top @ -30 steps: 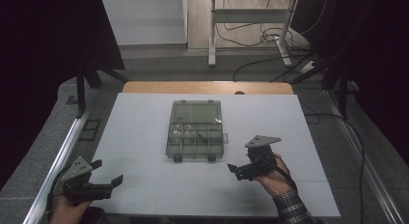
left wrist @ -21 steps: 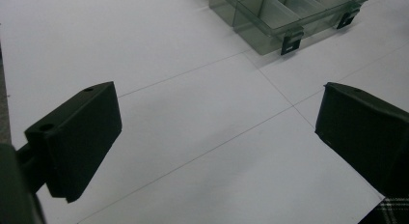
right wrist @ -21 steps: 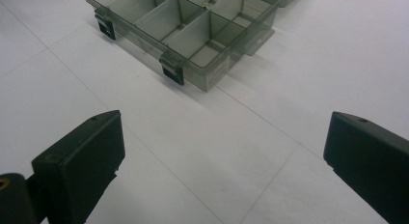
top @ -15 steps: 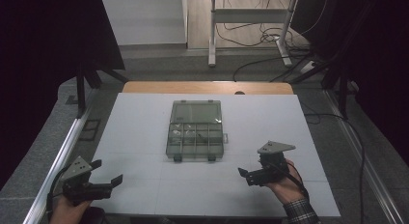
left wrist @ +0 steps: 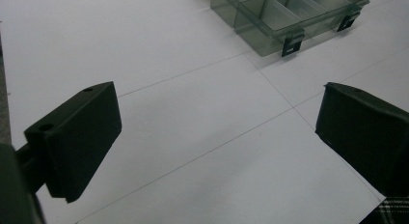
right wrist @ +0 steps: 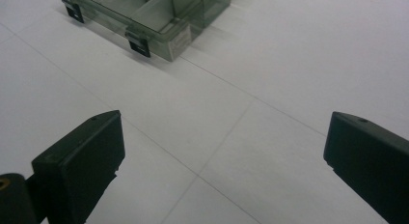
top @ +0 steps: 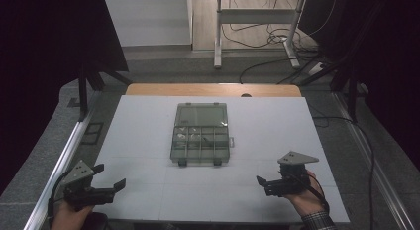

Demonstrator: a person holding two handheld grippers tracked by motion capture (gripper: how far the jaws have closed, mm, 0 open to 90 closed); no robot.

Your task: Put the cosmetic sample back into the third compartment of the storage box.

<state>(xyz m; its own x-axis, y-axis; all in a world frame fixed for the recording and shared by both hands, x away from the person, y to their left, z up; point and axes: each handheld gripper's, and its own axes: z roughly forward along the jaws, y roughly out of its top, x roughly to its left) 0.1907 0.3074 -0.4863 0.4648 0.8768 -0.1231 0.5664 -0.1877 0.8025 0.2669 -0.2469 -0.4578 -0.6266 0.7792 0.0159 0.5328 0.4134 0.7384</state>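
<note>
Organizer box (top: pixel 200 134), clear smoky plastic, lid open

Compartment box (top: pixel 200 134) at centre of worktop (top: pixel 143 121), lid laid open behind the tray. Small parts (top: pixel 190 135) in the rear row of compartments. Two latches (top: pixel 182 162) on the near edge. Left hand-held gripper (top: pixel 110 179) over the near left corner, well apart from box. Right hand-held gripper (top: pixel 262 184) near the near right edge, before and right of box. Cables (top: pixel 257 39) on floor behind worktop.
</note>
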